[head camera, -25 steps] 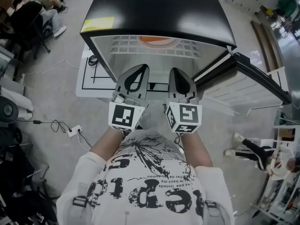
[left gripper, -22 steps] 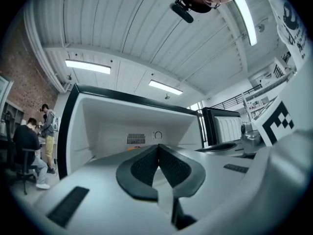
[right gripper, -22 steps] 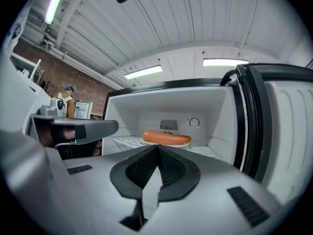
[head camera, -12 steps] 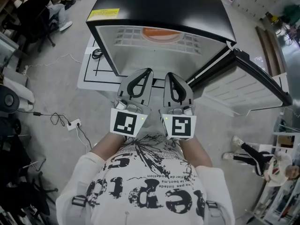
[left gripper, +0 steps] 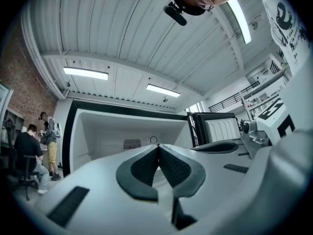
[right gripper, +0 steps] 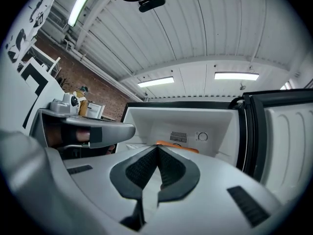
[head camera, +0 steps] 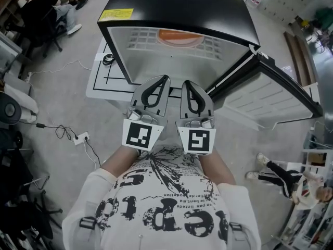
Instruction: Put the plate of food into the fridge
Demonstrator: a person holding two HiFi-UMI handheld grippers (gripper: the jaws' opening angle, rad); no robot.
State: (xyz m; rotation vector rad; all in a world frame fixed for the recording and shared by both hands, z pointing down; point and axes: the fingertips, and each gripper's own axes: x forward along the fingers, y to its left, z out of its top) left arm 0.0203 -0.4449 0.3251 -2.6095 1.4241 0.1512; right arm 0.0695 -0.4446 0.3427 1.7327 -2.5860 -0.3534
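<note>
Plate of food (head camera: pixel 178 35), seen as an orange disc, sits on the white wire shelf (head camera: pixel 139 39) high inside the open black fridge (head camera: pixel 177 7), well ahead of both claws and touching neither; what lies on it cannot be made out. The left claw (head camera: pixel 164 79) and right claw (head camera: pixel 186 83) hang side by side in front of the person's chest, aimed at the fridge opening, each with its jaws pressed together and nothing between them. In the right gripper view the plate shows as an orange sliver (right gripper: pixel 182 147) just beyond the closed tips, below a vent (right gripper: pixel 178 136) and a round dial (right gripper: pixel 202 136) on the fridge's white back wall.

A yellow label (head camera: pixel 115 14) is stuck to the front left corner of the fridge top; its print is too small to read. Each claw carries a cube with square black-and-white markers (head camera: pixel 140 134). The person's white shirt (head camera: pixel 161 207) bears bold black lettering, too distorted to read reliably.

The fridge door (head camera: pixel 270 92) stands swung wide to the right. The appliance sits on a grey concrete floor (head camera: pixel 62 103), beside a white mat with black lines (head camera: pixel 101 82); a power strip (head camera: pixel 83 138) and cable lie nearby. People sit at upper left (head camera: pixel 36 9). Overhead are a white ribbed ceiling with strip lights (left gripper: pixel 85 73) and a brick wall (left gripper: pixel 19 92).
</note>
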